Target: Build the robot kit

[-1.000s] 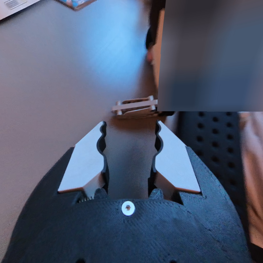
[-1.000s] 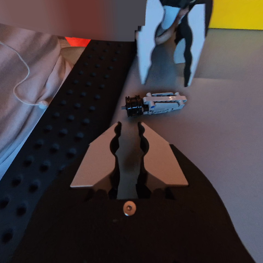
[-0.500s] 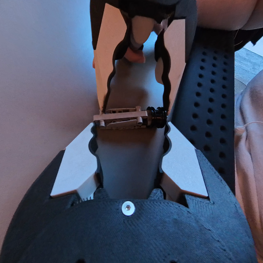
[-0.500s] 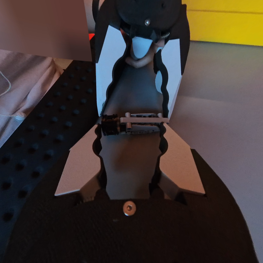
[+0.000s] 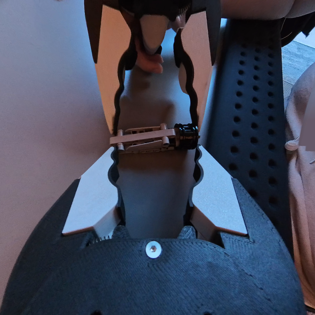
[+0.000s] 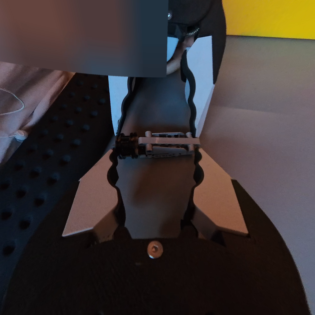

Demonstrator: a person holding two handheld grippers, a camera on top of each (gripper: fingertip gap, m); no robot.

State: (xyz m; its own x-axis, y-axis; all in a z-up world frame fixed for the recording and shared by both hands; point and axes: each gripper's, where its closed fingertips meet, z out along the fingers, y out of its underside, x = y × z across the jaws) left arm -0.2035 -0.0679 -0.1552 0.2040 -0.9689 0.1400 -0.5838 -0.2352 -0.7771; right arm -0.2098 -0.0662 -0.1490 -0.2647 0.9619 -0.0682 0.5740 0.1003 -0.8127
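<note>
I have both grippers facing each other over the grey table (image 5: 42, 119), jaws spread wide and holding nothing. Between the left gripper (image 5: 156, 150) and the right gripper (image 6: 156, 153) lies a small grey brick assembly (image 5: 144, 139) with a black wheel hub (image 5: 186, 136), beside the black perforated strip (image 5: 255, 102).

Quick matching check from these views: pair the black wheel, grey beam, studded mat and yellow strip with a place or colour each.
1 wheel
2 beam
3 mat
4 strip

a black, dotted with studs
b far edge in the right view
c grey, crosswise between both grippers' tips
d black end of the small part, nearest the mat

Pairs: 1-d, 2-c, 3-a, 4-b
</note>
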